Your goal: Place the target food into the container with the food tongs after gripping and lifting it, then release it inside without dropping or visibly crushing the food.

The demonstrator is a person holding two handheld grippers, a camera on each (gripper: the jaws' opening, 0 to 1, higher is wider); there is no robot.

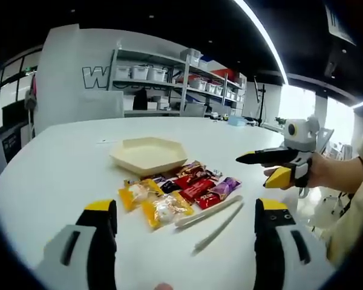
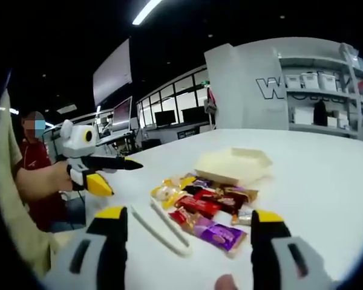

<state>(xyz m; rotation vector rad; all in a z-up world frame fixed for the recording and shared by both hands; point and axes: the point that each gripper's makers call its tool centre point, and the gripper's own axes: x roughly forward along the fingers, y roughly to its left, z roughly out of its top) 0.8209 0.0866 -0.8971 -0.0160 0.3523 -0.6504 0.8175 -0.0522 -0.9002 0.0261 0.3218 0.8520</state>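
Two grippers hover above a white table [image 1: 60, 157], both with jaws spread wide and holding nothing. In the left gripper view, reading left to right: the left gripper [image 1: 184, 226] rises from the bottom edge. Beyond it lies a cluster of wrapped snacks [image 1: 178, 190], yellow packets nearest the left and red and purple ones toward the right. The cream hexagonal container [image 1: 148, 154] sits just behind the cluster, close enough that a lifted item need travel only a short way. The white food tongs [image 1: 212, 220] lie flat on the table just in front of the snacks, untouched. At far right the right gripper [image 1: 272, 168] is held off the table, its jaws apart and pointing toward the pile. In the right gripper view the order reverses: the tongs [image 2: 160, 229] lie left, the snacks [image 2: 209, 208] centre, the container [image 2: 233, 164] behind. Which packet is the target cannot be told. Picking up the tongs appears to be the step in hand.
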